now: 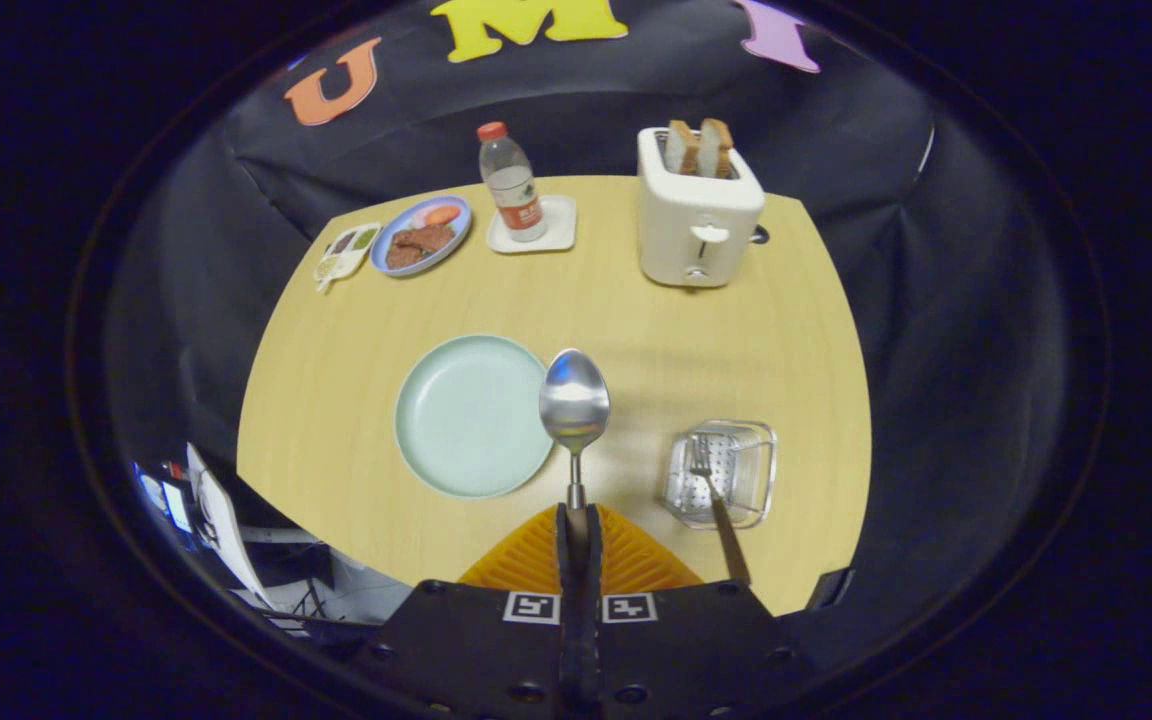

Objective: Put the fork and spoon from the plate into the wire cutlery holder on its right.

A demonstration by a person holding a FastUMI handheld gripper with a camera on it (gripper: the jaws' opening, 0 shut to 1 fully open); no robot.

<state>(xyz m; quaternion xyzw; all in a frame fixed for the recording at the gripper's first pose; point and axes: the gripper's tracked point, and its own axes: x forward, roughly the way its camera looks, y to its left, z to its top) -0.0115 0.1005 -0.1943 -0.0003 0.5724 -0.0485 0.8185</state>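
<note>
**Fork delivered, spoon in the claw and not yet placed**

The polished steel spoon [574,405] is held by its handle in the claw [577,530], whose two fingers are pressed together on the stem; the bowl of the spoon points away from the claw towards twelve o'clock and is seen over the right rim of the round pale-green plate [473,416]. Whether the spoon is lifted clear of the plate or touching it cannot be told. The plate itself carries no cutlery.

The steel fork with the brown handle [714,500] is lodged in the square wire cutlery holder [724,472], tines inside the basket and handle leaning out over its near edge towards five o'clock. The holder stands on the light wooden worktop [636,330] at about three o'clock from the plate, near it but apart.

The task is therefore judged to be about half done: one piece is in, and the spoon remains to be carried to the right and let go into the holder.

Farther off, at twelve to one o'clock, a white toaster with two slices of bread [698,215] is set; at eleven o'clock, a clear water bottle with a red cap [513,185] on a white square tray, and a blue plate of food [423,236].
</note>
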